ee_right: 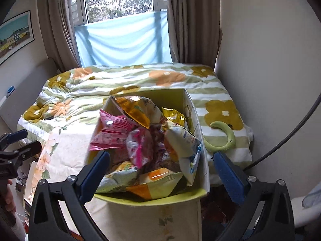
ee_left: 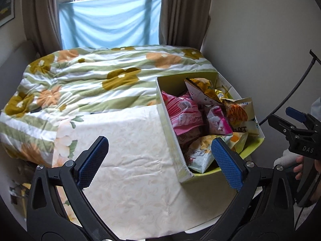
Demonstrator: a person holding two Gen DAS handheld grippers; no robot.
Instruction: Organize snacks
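The left gripper (ee_left: 159,158) hangs above the cream cloth (ee_left: 128,160), jaws spread wide and holding nothing. The right gripper (ee_right: 161,172) – jaws likewise released – hovers over the cardboard box (ee_right: 202,172). The snack packets (ee_right: 148,140) lie heaped inside the box, which stands on the cloth beside the floral quilt (ee_right: 128,80).
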